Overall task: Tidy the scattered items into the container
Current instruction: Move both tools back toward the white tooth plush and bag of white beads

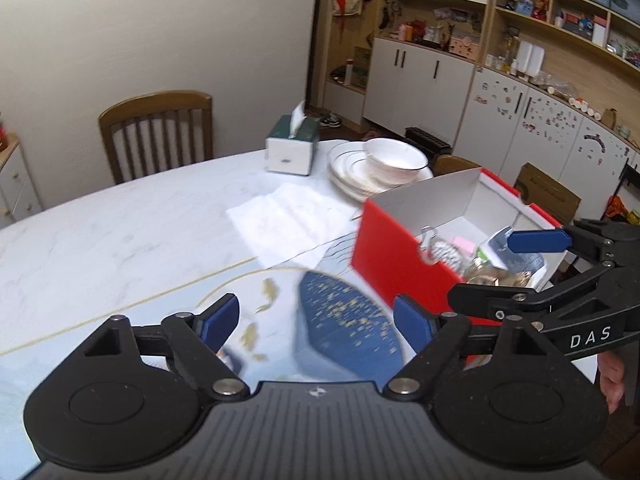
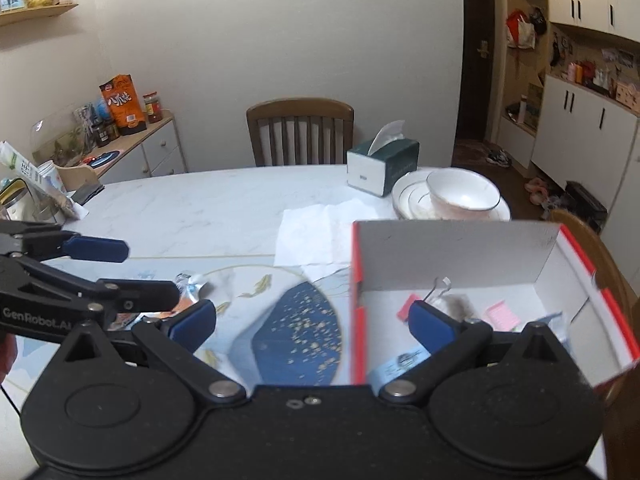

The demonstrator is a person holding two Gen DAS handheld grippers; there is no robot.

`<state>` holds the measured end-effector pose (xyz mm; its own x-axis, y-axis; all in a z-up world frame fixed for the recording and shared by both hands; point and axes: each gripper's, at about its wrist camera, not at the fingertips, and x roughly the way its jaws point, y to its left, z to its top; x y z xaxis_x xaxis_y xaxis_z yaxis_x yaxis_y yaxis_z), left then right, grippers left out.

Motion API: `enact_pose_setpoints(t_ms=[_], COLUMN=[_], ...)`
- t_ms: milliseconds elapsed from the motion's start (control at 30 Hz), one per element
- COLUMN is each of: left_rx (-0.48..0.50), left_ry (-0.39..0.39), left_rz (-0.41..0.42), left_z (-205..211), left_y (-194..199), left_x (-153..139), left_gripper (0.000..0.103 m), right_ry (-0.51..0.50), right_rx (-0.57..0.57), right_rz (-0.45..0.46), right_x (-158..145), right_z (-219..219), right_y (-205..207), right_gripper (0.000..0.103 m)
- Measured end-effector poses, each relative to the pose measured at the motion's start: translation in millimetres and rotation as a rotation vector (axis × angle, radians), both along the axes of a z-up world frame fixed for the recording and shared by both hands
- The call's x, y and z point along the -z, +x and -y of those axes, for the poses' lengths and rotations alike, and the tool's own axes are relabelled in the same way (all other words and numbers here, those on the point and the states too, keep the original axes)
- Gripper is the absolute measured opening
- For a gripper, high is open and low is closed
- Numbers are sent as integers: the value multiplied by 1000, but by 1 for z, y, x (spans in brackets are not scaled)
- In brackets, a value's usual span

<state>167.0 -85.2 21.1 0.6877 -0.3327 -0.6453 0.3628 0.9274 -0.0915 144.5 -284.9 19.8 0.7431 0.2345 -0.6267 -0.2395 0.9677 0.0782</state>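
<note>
A red and white cardboard box [image 1: 396,256] [image 2: 460,256] stands on the table at the right and holds several small items: a binder clip [image 2: 438,286], pink notes [image 2: 500,316] and a blue packet [image 2: 400,360]. My left gripper [image 1: 316,322] is open and empty above the blue patterned mat [image 1: 344,320], left of the box. My right gripper [image 2: 312,322] is open and empty, one finger over the box's near corner; it shows in the left wrist view [image 1: 500,268]. A crumpled silver wrapper [image 2: 192,284] lies on the table under the left gripper [image 2: 136,272].
A white tissue sheet [image 1: 288,220] lies flat behind the mat. A green tissue box [image 1: 292,146], stacked plates [image 2: 404,200] and a bowl [image 1: 396,158] stand at the far edge. A wooden chair [image 2: 300,130] is behind the table. A sideboard [image 2: 136,148] with jars stands left.
</note>
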Motion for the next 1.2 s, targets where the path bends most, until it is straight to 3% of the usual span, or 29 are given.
enact_pose_setpoints(t_ms=[167, 300, 400, 600, 1067, 1200], left_rx=[-46, -67, -68, -82, -32, -18], left_ry=[-6, -14, 4, 3, 48, 55], left_rz=[-16, -4, 14, 0, -16, -38], left_z=[-37, -65, -83, -117, -153, -156], left_y=[-11, -25, -36, -50, -72, -75], left_x=[13, 23, 31, 46, 94, 106], left_gripper=[88, 92, 103, 103, 103, 103], right_ry=[11, -28, -70, -83, -162, -130], right_rx=[-3, -76, -62, 13, -83, -67], right_rz=[10, -15, -40, -91, -149, -180], right_x=[6, 14, 20, 34, 62, 69], right_z=[-26, -53, -72, -93, -156, -163], right_y=[-11, -17, -23, -25, -36, -31], right_gripper=[102, 103, 103, 102, 102, 102])
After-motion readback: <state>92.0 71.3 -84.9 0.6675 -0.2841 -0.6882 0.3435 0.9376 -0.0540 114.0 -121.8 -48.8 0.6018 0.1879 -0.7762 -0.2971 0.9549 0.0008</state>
